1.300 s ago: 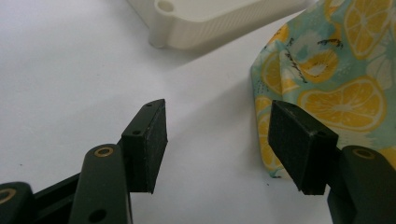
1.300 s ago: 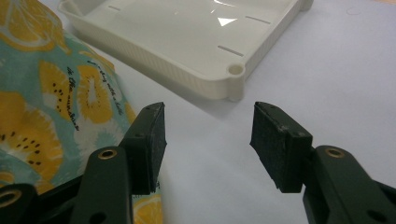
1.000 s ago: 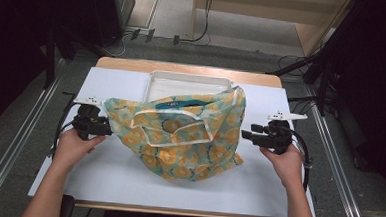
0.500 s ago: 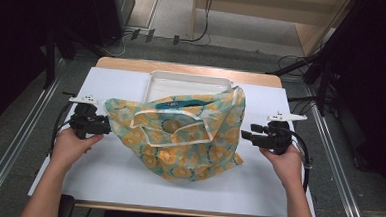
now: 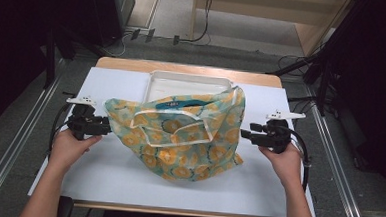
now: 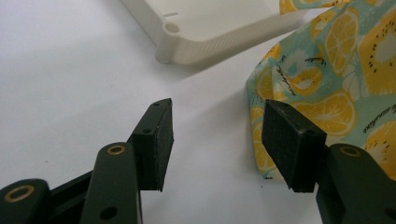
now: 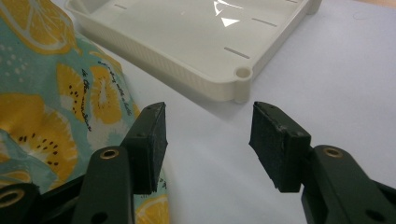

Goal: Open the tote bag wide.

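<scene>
teal citrus-print bag (image 5: pixel 179 138), white tray (image 5: pixel 190 83)

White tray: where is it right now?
High view: the white tray sits at the table's far centre, its near edge under the fruit-print bag.

On my tabletop (image 5: pixel 102 184) the cloth bag (image 5: pixel 179 138) lies in the middle, its far edge draped over the near rim of the tray (image 5: pixel 187 80) behind it. My left tongs (image 5: pixel 107 128) sit just beside the bag's left edge, my right tongs (image 5: pixel 243 134) just beside its right edge. Both point inward, jaws apart, gripping nothing.
</scene>
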Available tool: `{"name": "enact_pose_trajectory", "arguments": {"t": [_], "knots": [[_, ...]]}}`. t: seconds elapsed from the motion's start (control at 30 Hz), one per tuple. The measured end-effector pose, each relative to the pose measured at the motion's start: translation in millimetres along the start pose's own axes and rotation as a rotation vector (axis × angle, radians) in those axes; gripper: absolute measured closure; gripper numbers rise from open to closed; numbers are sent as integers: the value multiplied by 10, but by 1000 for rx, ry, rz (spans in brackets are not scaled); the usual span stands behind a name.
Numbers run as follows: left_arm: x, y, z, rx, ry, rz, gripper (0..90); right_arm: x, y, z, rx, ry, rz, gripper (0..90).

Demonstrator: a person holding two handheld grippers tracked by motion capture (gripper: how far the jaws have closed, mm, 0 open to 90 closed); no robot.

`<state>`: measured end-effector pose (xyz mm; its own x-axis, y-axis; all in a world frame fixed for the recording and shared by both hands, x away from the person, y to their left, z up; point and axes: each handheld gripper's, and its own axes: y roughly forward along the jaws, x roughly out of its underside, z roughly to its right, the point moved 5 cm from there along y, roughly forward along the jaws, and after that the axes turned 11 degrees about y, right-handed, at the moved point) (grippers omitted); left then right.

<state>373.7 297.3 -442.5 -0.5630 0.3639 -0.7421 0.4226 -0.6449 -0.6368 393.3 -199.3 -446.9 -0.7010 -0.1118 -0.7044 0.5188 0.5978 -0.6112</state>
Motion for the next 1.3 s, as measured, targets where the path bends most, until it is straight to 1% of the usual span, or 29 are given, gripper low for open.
{"name": "enact_pose_trajectory", "arguments": {"t": [0.23,0.5,0.53,0.57,0.63,0.67,0.7,0.73,0.77,0.8,0.83,0.87,0.9,0.93,0.97,1.0,1.03,1.07,1.1,1.13,1.17,1.2,1.23,1.27,1.3], "knots": [[-3,-1,-8,2,-2,-4,443,2,-6,2,2,-3,-1,468],[4,-8,-21,7,13,-7,451,-1,-10,1,-15,-7,5,468],[-7,-5,-33,12,32,-11,453,-2,-11,4,-21,-10,6,468],[-12,-5,-48,16,42,-12,459,-6,-12,7,-29,-7,9,468],[-46,-15,-100,32,30,1,472,-32,-15,26,-42,-2,20,470],[-46,-15,-100,32,30,1,476,-32,-15,26,-42,-2,20,470],[-89,-28,-141,46,6,9,476,-61,-25,39,-44,-4,27,479],[-137,-41,-158,41,19,-10,488,-158,-80,58,-48,-7,44,489],[-204,-72,-154,49,39,-3,494,-183,-95,55,-54,-5,46,492],[-268,-101,-139,76,42,12,493,-246,-131,38,-81,-12,49,495],[-268,-101,-139,76,42,12,492,-246,-131,38,-81,-12,49,495],[-330,-132,-129,91,56,21,492,-342,-190,-5,-85,-63,40,506],[-435,-182,-131,82,98,12,493,-390,-220,-32,-88,-100,31,509],[-484,-199,-140,85,102,10,493,-442,-247,-61,-97,-137,28,509],[-484,-199,-140,85,102,10,493,-442,-247,-61,-97,-137,28,509],[-543,-225,-150,101,110,15,493,-496,-277,-88,-105,-159,26,513],[-624,-269,-166,113,128,33,496,-621,-349,-138,-150,-195,22,529],[-624,-269,-166,113,128,33,498,-621,-349,-138,-150,-195,22,529],[-669,-298,-173,132,125,47,498,-664,-375,-146,-159,-202,19,537],[-754,-354,-178,151,131,65,500,-781,-441,-158,-187,-206,10,540],[-754,-354,-178,151,131,65,500,-839,-477,-161,-190,-209,10,542],[-821,-406,-191,140,148,54,500,-897,-508,-159,-186,-213,12,549],[-821,-406,-191,140,148,54,500,-951,-541,-160,-189,-218,5,560],[-852,-437,-194,146,153,60,500,-951,-541,-160,-189,-218,5,560],[-880,-473,-198,147,162,60,499,-1002,-577,-168,-193,-224,6,566]]}}
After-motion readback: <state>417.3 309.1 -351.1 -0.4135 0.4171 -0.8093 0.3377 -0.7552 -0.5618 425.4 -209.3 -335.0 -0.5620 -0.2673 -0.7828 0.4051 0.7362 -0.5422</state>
